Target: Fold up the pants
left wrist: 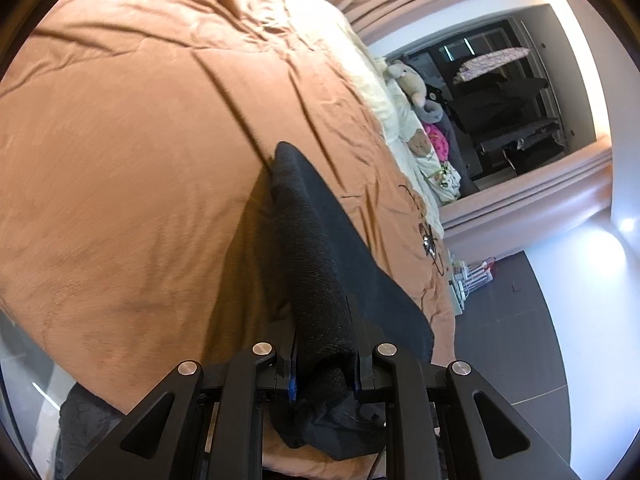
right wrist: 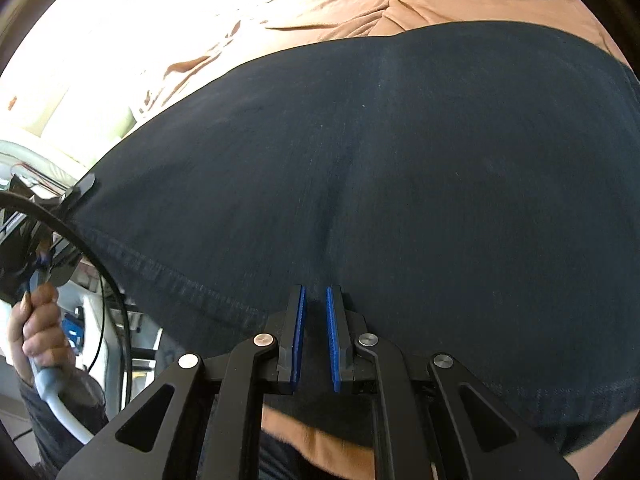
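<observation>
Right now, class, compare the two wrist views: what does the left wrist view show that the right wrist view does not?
Only the left wrist view shows the left claw from behind, clamped on a bunched fold of the black pants, plus a plush toy at the bed's far edge and a dark floor.

Only the right wrist view shows the pants spread wide, the right claw pinching their fabric, and a hand gripping the other claw's handle.

Both show the black pants on the orange bedspread.
</observation>
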Available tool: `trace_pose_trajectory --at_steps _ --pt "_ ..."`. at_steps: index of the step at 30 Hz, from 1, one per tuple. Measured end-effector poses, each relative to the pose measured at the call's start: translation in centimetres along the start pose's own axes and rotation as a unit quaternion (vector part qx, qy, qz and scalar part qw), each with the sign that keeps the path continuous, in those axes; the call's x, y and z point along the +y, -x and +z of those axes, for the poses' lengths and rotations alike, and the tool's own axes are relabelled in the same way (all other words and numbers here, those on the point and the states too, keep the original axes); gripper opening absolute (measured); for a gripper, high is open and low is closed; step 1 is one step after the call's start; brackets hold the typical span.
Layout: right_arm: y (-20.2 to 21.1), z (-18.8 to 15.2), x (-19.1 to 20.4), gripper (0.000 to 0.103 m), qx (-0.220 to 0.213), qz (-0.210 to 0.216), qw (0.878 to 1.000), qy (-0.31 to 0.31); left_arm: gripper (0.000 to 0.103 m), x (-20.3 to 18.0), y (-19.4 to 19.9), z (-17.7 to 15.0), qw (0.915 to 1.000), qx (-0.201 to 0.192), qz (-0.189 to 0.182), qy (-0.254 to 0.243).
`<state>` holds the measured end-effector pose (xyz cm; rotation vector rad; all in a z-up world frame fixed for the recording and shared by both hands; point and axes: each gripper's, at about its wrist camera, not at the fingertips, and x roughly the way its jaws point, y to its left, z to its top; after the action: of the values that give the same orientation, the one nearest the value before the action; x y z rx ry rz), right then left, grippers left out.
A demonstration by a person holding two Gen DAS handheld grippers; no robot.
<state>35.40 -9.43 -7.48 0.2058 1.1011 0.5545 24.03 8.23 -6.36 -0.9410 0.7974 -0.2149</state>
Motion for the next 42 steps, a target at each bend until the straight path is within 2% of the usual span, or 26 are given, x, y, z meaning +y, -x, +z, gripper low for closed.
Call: trace_pose_trajectory --at_steps 6,10,19,29,42 --pt "4.0 -0.6 -2.9 0.006 -0.051 0.010 0.998 -0.032 0.019 -3.1 -0.5 0.4 0.9995 0.004 -0.007 -0.031" --pt "6.7 -1.2 -5.1 0.006 -0.080 0.010 0.995 -0.051 0.019 -5.7 -0.9 0.4 0.9980 0.012 -0.024 -0.057" --pt "12.1 -3.3 -9.6 0.006 -0.134 0.001 0.987 -0.088 0.019 -12.1 -3.2 -0.6 0.9899 0.041 -0.059 -0.122" --pt "15.5 -7.2 -11.7 0.006 -0.180 -0.004 0.975 -0.131 0.019 -18.0 -6.6 -2.4 0.9763 0.085 -0.091 -0.177" --pt "18.9 -10.6 -14.1 0.006 -0.204 -0.017 0.962 -0.178 0.019 -23.8 -12.8 -7.2 0.9532 0.161 -0.120 -0.226"
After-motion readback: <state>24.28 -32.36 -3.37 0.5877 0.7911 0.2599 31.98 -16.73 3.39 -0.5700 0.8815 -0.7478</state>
